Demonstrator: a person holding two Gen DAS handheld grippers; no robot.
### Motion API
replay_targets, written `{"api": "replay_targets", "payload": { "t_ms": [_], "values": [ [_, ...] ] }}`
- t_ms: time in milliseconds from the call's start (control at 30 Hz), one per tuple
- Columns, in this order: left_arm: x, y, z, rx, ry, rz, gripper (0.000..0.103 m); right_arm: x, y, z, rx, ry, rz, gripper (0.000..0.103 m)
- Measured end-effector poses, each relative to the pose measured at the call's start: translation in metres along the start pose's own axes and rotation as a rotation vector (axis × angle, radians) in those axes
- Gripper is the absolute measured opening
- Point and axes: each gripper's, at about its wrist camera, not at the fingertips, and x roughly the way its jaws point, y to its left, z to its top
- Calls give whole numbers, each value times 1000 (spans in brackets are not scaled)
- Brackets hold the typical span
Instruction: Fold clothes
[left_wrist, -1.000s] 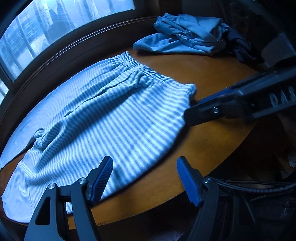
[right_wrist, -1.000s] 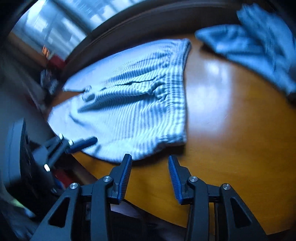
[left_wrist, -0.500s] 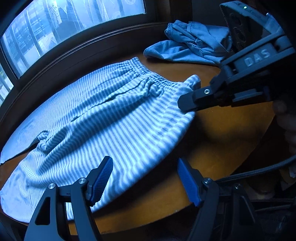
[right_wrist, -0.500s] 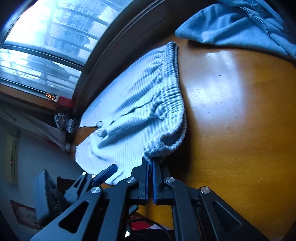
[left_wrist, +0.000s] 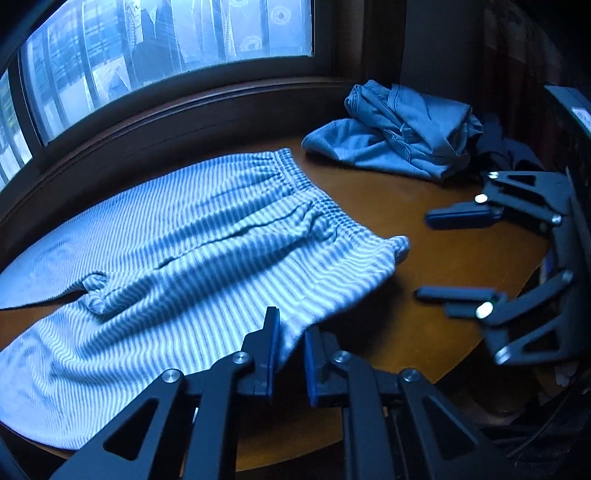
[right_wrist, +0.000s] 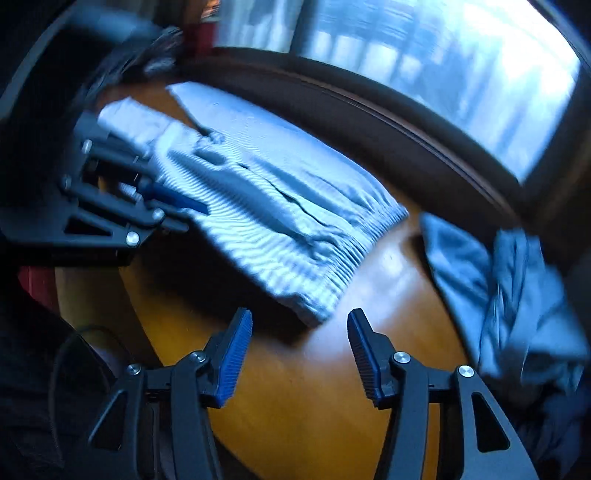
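Left fingers: left gripper (left_wrist: 290, 345) pinched narrow on the near side edge of the striped shorts (left_wrist: 192, 258); a fold of the cloth sits between the blue pads (left_wrist: 272, 347).
Right fingers: right gripper (right_wrist: 300, 350) spread wide, nothing between the pads (right_wrist: 232, 358); bare wood shows in the gap.
Right gripper position: just off the near waistband corner (right_wrist: 317, 314) of the shorts, apart from the cloth. In the left wrist view it comes in from the right edge (left_wrist: 443, 254), jaws wide, tips near the waistband corner (left_wrist: 400, 245) but not touching.
Left gripper from the right wrist view: at the left (right_wrist: 173, 206), over the leg part of the shorts; contact there too blurred to tell.
Shorts: blue-and-white striped, lying mostly flat on the wooden table (left_wrist: 424, 295), elastic waistband (left_wrist: 314, 192) to the right, legs running off to the left. Near edge lifted a little at the left gripper. Some wrinkles mid-cloth.
Other cloth: crumpled blue garment (left_wrist: 399, 136) at the far right of the table, well apart from the shorts; something dark (left_wrist: 506, 151) just beside it.
Surroundings: window (left_wrist: 166, 44) with a dark frame behind the table's far edge.
Image quality: right wrist view is motion-blurred.
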Motion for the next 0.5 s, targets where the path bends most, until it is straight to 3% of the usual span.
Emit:
{"api": "replay_targets", "payload": {
  "t_ms": [167,200,233,333,500],
  "values": [
    [0,1,-3,-18,6,11,11,24,14,17,-64,-57,10,51],
    [1,1,-4,-21,5,25,11,32,18,21,-72,-44,26,21],
    [1,2,-6,-22,0,56,11,39,22,24,-80,-31,42,1],
    [4,11,-13,-48,-4,151,14,38,16,30,-22,-39,90,2],
    [8,55,-41,-177,27,288,18,11,-5,37,80,-95,143,2]
  ]
}}
